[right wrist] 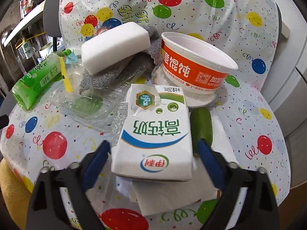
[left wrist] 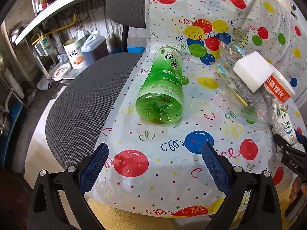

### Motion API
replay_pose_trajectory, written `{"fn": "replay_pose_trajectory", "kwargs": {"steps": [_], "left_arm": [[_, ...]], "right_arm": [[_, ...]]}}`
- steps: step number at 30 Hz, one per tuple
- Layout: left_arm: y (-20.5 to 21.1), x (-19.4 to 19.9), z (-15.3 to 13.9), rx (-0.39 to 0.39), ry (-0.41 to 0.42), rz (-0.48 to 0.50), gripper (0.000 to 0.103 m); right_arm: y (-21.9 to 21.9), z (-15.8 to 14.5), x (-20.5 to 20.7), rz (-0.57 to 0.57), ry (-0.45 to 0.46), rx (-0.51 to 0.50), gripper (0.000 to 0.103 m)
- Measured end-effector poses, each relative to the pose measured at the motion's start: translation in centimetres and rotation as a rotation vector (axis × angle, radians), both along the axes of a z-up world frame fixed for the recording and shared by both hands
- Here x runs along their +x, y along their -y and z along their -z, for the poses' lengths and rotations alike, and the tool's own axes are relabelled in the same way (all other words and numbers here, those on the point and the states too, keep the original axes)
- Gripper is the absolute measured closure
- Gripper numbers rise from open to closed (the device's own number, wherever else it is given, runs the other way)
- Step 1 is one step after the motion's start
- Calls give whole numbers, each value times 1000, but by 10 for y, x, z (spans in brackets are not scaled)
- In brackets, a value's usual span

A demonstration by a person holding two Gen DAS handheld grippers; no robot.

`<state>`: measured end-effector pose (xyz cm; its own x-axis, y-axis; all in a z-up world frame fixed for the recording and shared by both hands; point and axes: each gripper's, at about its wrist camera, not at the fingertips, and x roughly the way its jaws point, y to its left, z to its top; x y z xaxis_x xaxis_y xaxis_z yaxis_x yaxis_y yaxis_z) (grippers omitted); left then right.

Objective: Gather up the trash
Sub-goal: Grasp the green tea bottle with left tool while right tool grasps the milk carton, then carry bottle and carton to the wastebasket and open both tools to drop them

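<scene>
Milk carton [right wrist: 153,134] lies between the open right tongs [right wrist: 153,151] (untouched)

Left gripper [left wrist: 154,159] over bare stretch of table [left wrist: 172,182] — clear run ahead to green bottle [left wrist: 161,88] lying on side, base toward fingers. Chair seat [left wrist: 86,95] borders table at left.

Right gripper [right wrist: 153,153]: milk carton [right wrist: 153,134] between spread fingers, narrow gaps each side. Green cylinder [right wrist: 201,128] just beside right finger. Behind carton, crowded — orange-banded bowl [right wrist: 197,63], white sponge [right wrist: 115,46], clear plastic tray [right wrist: 86,103]. Open table at right edge.
</scene>
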<state>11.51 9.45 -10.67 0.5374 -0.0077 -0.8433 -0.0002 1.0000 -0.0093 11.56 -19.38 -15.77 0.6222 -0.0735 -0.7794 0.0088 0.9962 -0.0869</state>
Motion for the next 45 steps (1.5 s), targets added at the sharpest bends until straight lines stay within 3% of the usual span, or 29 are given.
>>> {"fn": "replay_pose_trajectory", "kwargs": {"steps": [6, 10, 14, 18, 24, 26, 30, 32, 37, 45], "left_arm": [[-6, 12, -16, -44, 39, -5, 7], [-2, 49, -28, -63, 64, 6, 7], [5, 98, -21, -37, 21, -5, 8], [13, 137, 3, -57, -89, 10, 10], [26, 160, 17, 60, -118, 39, 13], [24, 161, 13, 45, -107, 45, 43], [22, 149, 2, 58, -47, 58, 47], [20, 134, -4, 17, -7, 69, 48], [28, 68, -29, -50, 117, 92, 48], [115, -41, -57, -102, 257, 316, 47]], "right_arm": [[11, -24, -30, -14, 91, 77, 28], [28, -42, -48, 4, 144, 123, 28], [38, -53, -55, 30, 167, 96, 28], [44, -53, -57, 41, 167, 83, 28], [50, -48, -57, 40, 153, 97, 28], [51, -48, -57, 36, 153, 104, 28], [52, -51, -61, 33, 161, 119, 28], [55, -54, -66, 33, 174, 133, 28], [65, -58, -76, 49, 193, 171, 28], [101, -67, -116, 156, 235, 170, 28]]}}
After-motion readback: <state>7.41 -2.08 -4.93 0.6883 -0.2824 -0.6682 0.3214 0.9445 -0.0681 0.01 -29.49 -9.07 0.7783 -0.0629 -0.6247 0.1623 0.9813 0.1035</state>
